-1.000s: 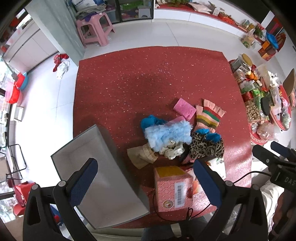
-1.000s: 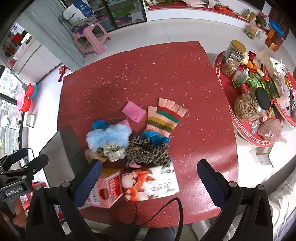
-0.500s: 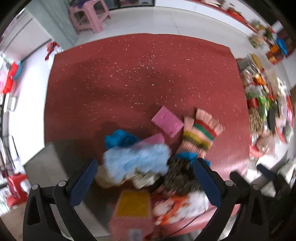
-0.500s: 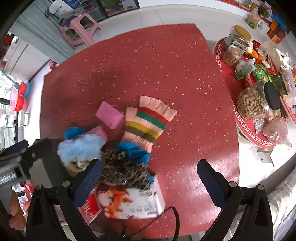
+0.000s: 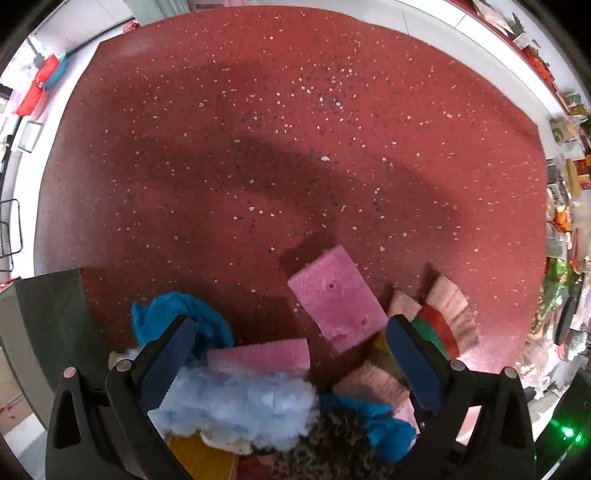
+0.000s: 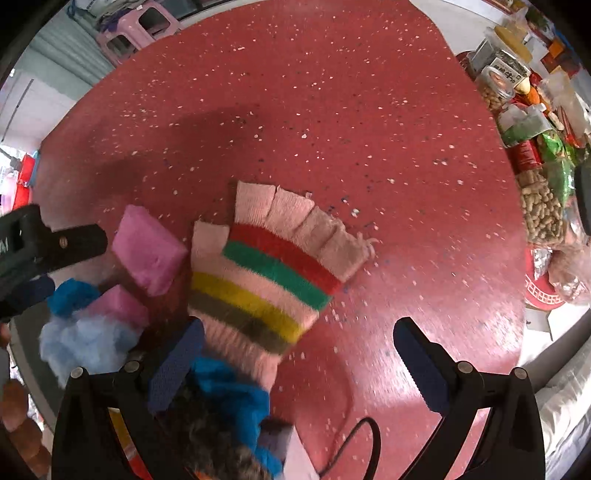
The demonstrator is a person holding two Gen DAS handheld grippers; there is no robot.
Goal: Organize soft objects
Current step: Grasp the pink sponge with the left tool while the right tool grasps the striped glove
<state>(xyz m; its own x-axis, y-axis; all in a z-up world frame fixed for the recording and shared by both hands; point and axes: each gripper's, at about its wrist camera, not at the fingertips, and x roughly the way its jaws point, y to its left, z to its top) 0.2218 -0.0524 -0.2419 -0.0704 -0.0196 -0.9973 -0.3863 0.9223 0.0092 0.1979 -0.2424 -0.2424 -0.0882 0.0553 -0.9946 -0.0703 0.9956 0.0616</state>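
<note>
1. Left claw (image 5: 290,343): spread wide, empty, over a pink sponge (image 5: 337,297) at lower centre.
2. Right claw (image 6: 297,345): spread wide, empty, above a striped glove (image 6: 273,266) mid-frame on the red tabletop (image 6: 332,110).

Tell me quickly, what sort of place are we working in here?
Probably a small shop or a lived-in home room. A red speckled table holds the soft things, a side table carries a peanut jar and snack packets, and a pink plastic stool stands on the tiled floor.
</note>
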